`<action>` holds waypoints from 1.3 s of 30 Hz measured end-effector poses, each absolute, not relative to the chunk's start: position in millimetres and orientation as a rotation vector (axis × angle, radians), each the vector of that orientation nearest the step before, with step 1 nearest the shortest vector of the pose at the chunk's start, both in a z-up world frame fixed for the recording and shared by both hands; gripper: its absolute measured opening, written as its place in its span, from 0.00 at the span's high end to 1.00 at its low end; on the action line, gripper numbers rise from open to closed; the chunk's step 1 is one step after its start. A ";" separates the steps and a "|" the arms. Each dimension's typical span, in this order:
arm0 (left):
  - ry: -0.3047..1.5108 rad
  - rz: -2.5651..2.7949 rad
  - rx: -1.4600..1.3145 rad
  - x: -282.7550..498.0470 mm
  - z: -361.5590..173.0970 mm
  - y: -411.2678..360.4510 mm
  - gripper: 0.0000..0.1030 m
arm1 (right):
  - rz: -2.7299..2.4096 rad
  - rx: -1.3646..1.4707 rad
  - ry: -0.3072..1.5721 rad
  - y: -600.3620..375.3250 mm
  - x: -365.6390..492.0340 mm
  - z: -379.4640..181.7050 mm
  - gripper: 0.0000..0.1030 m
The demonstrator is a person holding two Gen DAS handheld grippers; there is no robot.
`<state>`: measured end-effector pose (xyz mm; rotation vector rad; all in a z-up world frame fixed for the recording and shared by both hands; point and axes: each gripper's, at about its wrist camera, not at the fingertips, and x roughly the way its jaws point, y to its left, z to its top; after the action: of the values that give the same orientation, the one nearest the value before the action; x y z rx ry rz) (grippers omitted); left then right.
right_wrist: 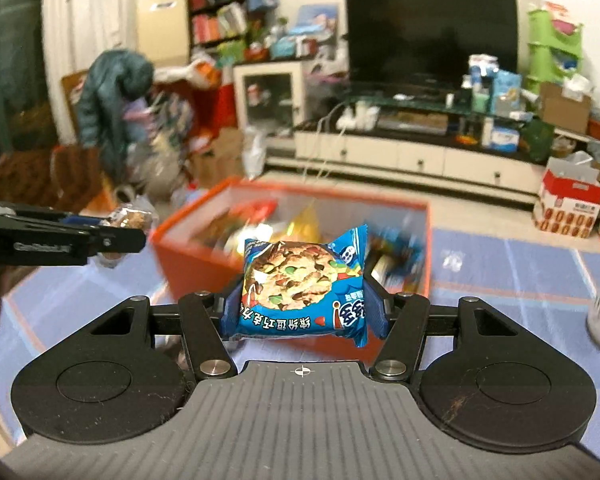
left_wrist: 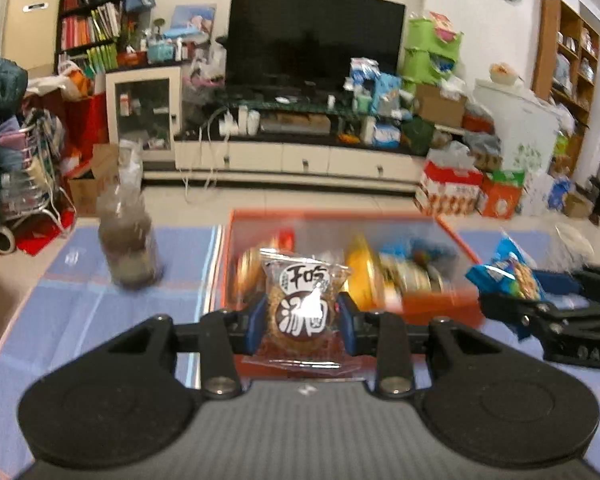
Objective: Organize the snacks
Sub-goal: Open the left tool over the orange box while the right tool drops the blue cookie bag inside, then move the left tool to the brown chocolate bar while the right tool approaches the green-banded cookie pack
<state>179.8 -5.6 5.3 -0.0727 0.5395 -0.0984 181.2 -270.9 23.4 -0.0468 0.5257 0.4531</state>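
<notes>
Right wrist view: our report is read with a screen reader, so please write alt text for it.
The right tongs grip a blue cookie packet above an orange box of snacks on a blue tablecloth. The left tongs hold a brown snack packet at the left edge.

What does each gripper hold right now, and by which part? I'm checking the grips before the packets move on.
The left gripper clamps a clear brown-labelled snack packet by its two side edges. The right gripper clamps a blue cookie packet the same way.
</notes>
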 end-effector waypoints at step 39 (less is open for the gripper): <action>0.741 -0.059 -0.139 80.4 -71.4 38.5 0.17 | 0.863 -0.471 0.816 -238.2 122.8 -81.1 0.55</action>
<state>80.4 38.5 -71.4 -0.1393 0.7414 -0.0585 122.8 -238.2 -81.1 -0.4710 0.8157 0.8634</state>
